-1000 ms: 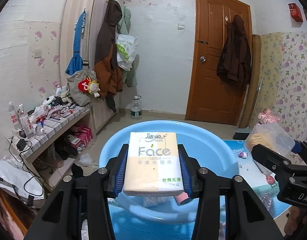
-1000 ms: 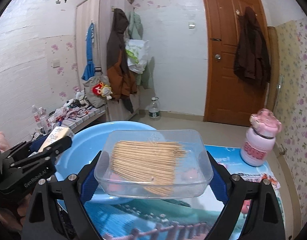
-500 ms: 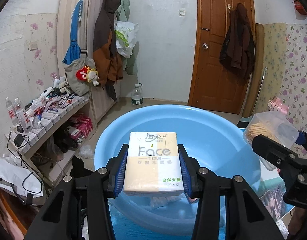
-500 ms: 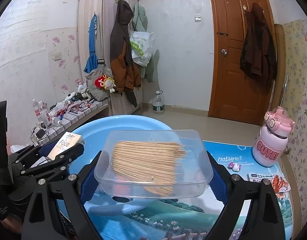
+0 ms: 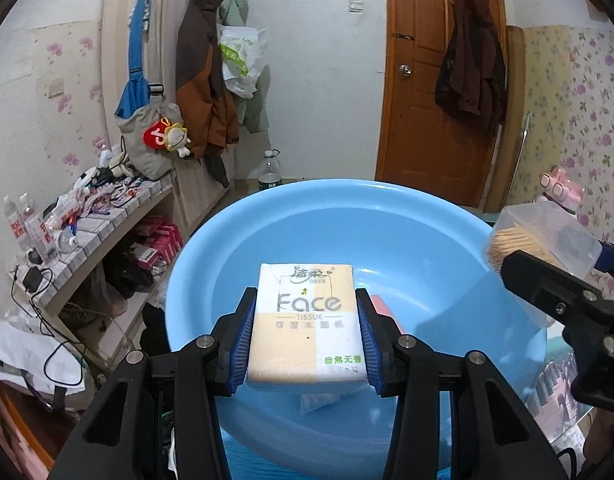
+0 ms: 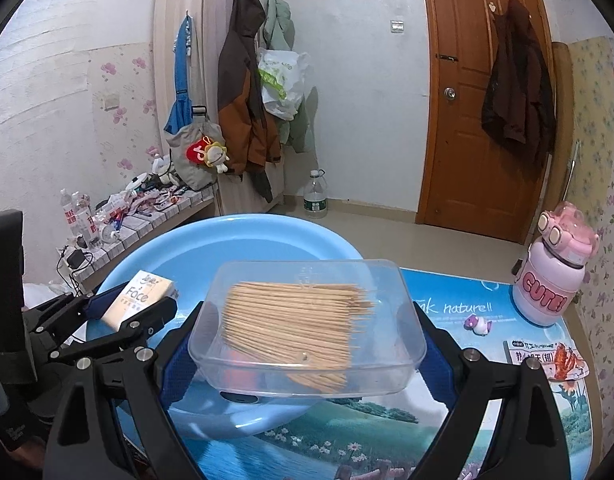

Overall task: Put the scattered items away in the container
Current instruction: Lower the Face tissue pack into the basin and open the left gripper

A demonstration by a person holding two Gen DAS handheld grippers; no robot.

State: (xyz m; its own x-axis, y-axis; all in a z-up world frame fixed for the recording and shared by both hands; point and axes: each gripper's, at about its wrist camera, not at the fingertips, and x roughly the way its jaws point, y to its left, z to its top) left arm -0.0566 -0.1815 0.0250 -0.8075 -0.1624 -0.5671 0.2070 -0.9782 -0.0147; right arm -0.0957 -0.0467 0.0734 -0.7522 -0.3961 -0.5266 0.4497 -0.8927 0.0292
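**Two held items above the blue basin**

Left gripper [image 5: 307, 332]: blue-padded jaws set narrow, clamped on a small soft pack of tissues [image 5: 305, 322], cream and white wrapper printed "Face". The pack hangs over the inside of the round light-blue plastic basin [image 5: 427, 216].

Right gripper [image 6: 307, 344]: jaws set wide, pressing the two short ends of a clear rectangular plastic box of wooden toothpicks [image 6: 307, 320]. The box sits above the basin's near right rim, partly over the table.

Basin contents: a red object [image 5: 381, 308] shows just right of the tissue pack, and a crumpled clear wrapper [image 5: 327, 400] lies under it; both are half hidden by the pack and jaws.

Table: a picture-printed mat [image 6: 387, 432] covers it. On it, well apart from the basin, stand a pink bottle marked "CUTE" [image 6: 551, 280], a small purple-and-white figure [image 6: 478, 323] and a flat snack packet [image 6: 547, 360].

View differences: the mat, figure and packet are clear only from the right wrist. The basin floor is seen only from the left wrist; from the right wrist the toothpick box blocks it.

Room beyond: brown wooden door [image 5: 439, 80], jackets hung on a wardrobe [image 5: 203, 80], a cluttered low shelf [image 5: 107, 216].
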